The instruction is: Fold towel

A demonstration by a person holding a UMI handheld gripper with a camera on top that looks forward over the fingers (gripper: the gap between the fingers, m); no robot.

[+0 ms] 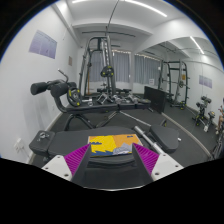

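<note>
A towel printed in yellow, orange and blue lies flat on a dark table, just ahead of my fingers. My gripper sits low over the table's near edge, with its magenta pads spread wide apart. A dark grey band, possibly the towel's near edge or a fold of it, spans the gap between the pads; I cannot tell whether the pads touch it. The towel's near part is hidden behind that band.
This is a gym room. A weight rack stands beyond the table, with a black padded machine arm to the left. Another rack stands by the right wall. Grey floor lies between them.
</note>
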